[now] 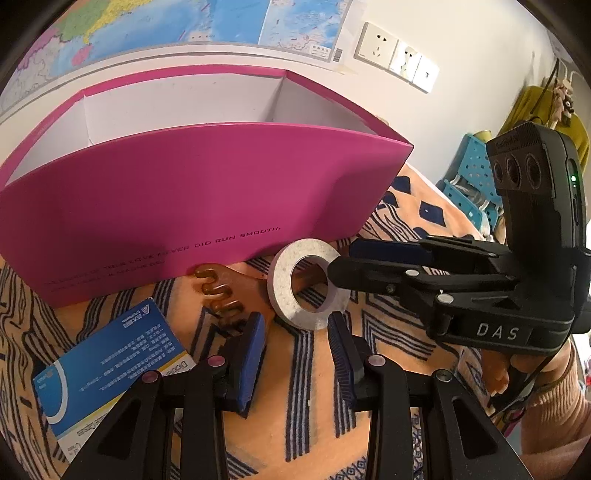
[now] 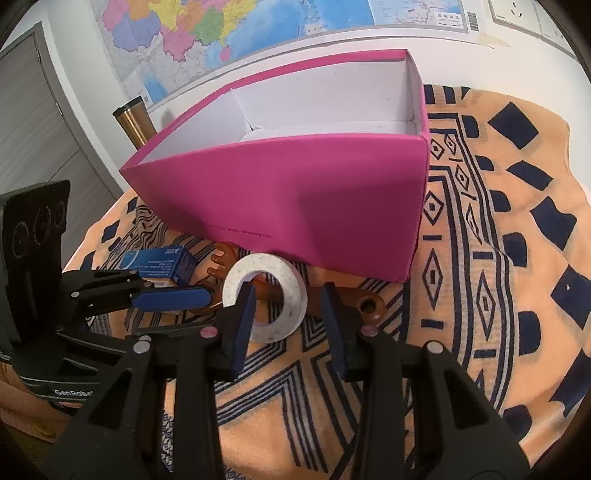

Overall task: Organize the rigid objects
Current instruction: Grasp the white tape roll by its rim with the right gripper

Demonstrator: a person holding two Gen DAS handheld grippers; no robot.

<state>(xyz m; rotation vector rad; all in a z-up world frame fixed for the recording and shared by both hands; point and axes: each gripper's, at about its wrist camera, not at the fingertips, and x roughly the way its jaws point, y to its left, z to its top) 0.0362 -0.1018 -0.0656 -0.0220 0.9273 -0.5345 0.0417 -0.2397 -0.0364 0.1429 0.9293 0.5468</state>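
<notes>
A white speckled tape ring point(image 1: 308, 282) point(image 2: 266, 295) lies on the patterned cloth in front of a big pink box point(image 1: 184, 199) point(image 2: 303, 199). My left gripper point(image 1: 297, 343) is open just short of the ring. My right gripper point(image 2: 288, 314) is open with the ring between its fingers; from the left wrist view its fingers point(image 1: 369, 269) reach the ring from the right. A brown comb-like spatula point(image 1: 218, 291) point(image 2: 365, 302) lies under the ring. A blue and white carton point(image 1: 110, 365) point(image 2: 155, 264) lies to the left.
The pink box has white inner dividers and stands against the wall with a map point(image 2: 258, 22). A brown metal cup point(image 2: 135, 122) stands behind the box's left end. A blue perforated crate point(image 1: 469, 177) is off the table's right. Orange cloth point(image 2: 498, 258) covers the table.
</notes>
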